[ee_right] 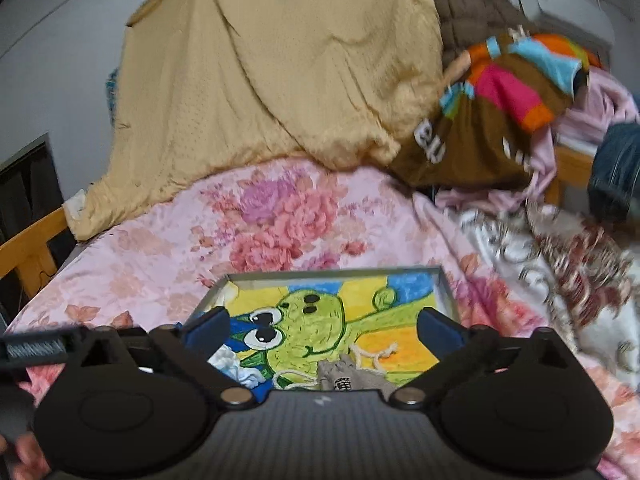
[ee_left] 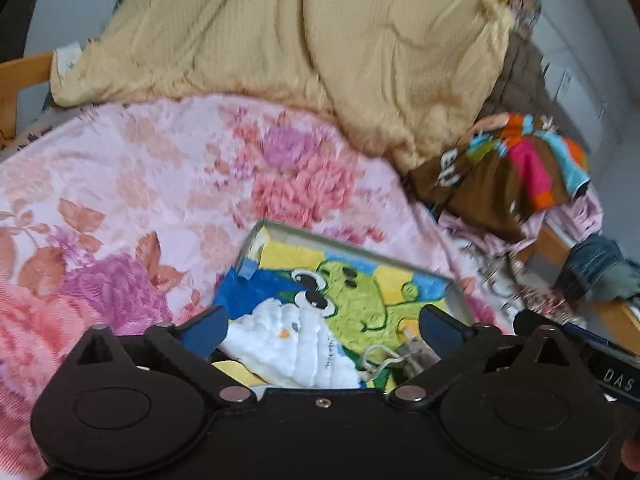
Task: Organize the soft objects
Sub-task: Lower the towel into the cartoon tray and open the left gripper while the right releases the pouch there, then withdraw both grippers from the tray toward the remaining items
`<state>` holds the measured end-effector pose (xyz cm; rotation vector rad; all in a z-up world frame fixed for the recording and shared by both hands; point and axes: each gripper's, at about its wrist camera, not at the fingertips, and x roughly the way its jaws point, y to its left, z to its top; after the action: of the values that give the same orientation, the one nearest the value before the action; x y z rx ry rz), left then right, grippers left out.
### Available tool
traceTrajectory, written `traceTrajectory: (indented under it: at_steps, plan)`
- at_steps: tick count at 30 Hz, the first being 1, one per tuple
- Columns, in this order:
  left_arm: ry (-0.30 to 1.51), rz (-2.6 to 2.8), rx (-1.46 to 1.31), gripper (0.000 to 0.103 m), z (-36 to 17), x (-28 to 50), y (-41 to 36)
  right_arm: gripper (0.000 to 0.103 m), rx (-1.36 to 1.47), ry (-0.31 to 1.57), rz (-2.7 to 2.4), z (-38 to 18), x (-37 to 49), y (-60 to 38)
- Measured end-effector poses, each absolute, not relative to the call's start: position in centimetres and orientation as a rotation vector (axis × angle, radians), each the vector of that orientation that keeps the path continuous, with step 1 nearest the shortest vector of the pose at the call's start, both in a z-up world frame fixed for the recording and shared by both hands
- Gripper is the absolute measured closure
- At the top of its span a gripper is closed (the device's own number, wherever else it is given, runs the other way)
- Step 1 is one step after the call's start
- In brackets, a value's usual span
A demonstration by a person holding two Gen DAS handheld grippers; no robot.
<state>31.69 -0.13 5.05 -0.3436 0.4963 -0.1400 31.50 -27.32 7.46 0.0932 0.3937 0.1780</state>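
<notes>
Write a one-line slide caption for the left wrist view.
Open left gripper above a tray holding a frog-print towel, white cloth and drawstring pouch.

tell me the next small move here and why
Probably swing the right gripper toward the striped brown garment heaped at the bed's far right. Both it and the left gripper are open and hold nothing; the white cloth and grey drawstring pouch already lie in the tray, so loose clothing looks next.
</notes>
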Motion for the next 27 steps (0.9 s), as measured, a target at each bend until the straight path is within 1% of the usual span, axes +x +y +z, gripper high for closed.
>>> traceTrajectory:
  at_steps: [7, 13, 19, 27]
  plan:
    - [0.411, -0.139, -0.308, 0.001, 7.1, 26.0, 0.4, 0.0, 0.061, 0.311, 0.178, 9.0, 25.9, -28.0]
    - [0.42, -0.178, -0.328, 0.001, 8.1, 21.3, 1.4, 0.0, 0.053, 0.258, 0.162, 10.3, 21.9, -29.1]
    - [0.414, -0.19, -0.268, 0.001, 8.7, 16.7, 2.8, 0.0, 0.064, 0.277, 0.177, 10.1, 18.8, -29.3]
    - [0.438, -0.16, -0.257, 0.001, 8.0, 13.0, 5.8, 0.0, 0.098, 0.311, 0.239, 9.5, 14.6, -27.4]
